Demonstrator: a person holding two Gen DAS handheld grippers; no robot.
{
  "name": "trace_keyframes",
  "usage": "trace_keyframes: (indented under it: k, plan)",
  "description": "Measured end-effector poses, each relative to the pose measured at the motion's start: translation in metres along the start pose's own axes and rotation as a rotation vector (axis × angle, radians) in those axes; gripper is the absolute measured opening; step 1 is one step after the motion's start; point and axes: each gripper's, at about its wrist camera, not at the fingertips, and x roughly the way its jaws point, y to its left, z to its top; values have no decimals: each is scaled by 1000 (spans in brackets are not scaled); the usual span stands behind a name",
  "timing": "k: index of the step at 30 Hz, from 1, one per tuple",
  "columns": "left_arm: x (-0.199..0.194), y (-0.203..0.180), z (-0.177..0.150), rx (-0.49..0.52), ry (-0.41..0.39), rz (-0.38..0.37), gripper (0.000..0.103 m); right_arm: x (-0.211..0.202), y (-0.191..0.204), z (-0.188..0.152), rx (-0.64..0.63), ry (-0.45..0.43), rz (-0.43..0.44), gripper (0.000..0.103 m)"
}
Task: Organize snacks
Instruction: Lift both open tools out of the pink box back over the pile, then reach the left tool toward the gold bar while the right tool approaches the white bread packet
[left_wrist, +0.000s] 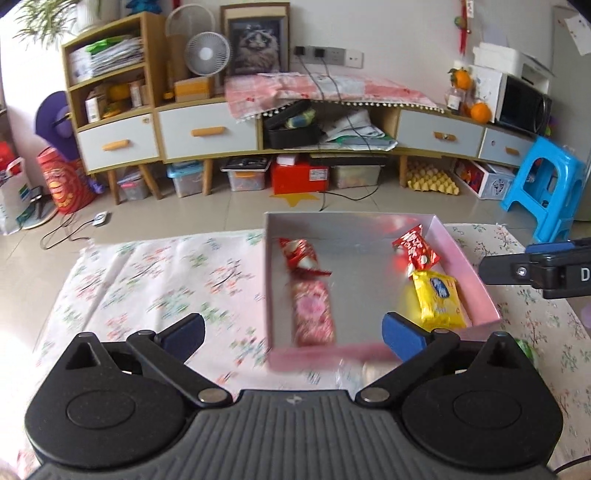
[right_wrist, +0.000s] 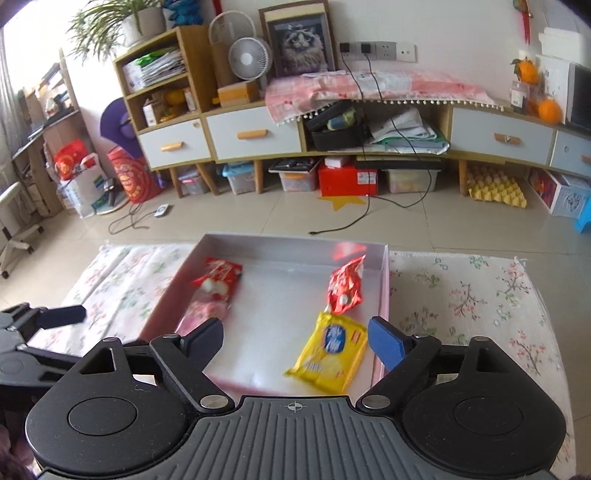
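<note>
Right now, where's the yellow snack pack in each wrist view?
Left wrist: the yellow snack pack lies right of centre, in the near right corner of the pink tray, below a red packet.
Right wrist: lower centre, near the tray's right wall, just left of the right tool's blue pad.
Shared landmark: that red packet at the pack's far end.

The left tongs (left_wrist: 291, 332) and right tongs (right_wrist: 295, 341) are being shown with black ribbed bodies, round black pivot housings, silver screws and blue finger pads (right_wrist: 386, 341).
</note>
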Motion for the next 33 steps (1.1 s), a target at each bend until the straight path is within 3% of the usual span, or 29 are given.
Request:
trace_keyframes:
  k: [14, 20, 25, 33]
  plan:
    - [-33, 22, -44, -70, 60, 10, 102, -41, 37, -55, 9, 85, 2, 90]
    - [-35, 25, -63, -41, 69, 8, 103, -43, 44, -86, 29, 109, 0, 94]
    - [-34, 32, -82, -6, 123, -17, 103, -38, 50, -107, 20, 166, -34, 94]
    - [-21, 43, -110, 55, 202, -57, 102, -25, 55, -130, 48, 252, -14, 94]
